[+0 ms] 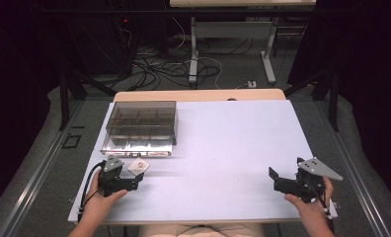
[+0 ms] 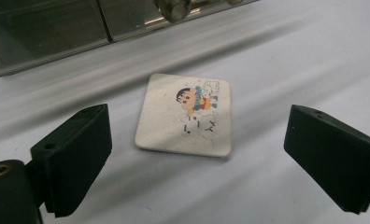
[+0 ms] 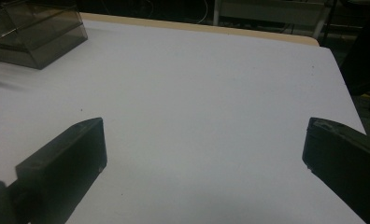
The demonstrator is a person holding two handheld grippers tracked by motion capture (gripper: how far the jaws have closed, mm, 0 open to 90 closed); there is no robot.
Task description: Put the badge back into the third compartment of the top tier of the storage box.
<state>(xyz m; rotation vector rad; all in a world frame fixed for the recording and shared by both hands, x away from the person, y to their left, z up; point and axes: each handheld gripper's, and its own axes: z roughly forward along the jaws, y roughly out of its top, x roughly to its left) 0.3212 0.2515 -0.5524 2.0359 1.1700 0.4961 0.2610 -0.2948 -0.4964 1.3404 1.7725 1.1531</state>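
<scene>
The little picture card (image 2: 184, 114) lies flat on the white desk (image 1: 223, 138), just in front of the clear box (image 1: 141, 126). The left tongs (image 2: 192, 158) are open around it, ready to pinch. The right tongs (image 3: 204, 158) wait wide open, holding nothing.

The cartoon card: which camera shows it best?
The left gripper view: the card lies flat on the table, close up, its cartoon figure clear. The high view shows it as a small pale square by the left hand-held gripper, picture unreadable. The right gripper view faces bare table.
</scene>
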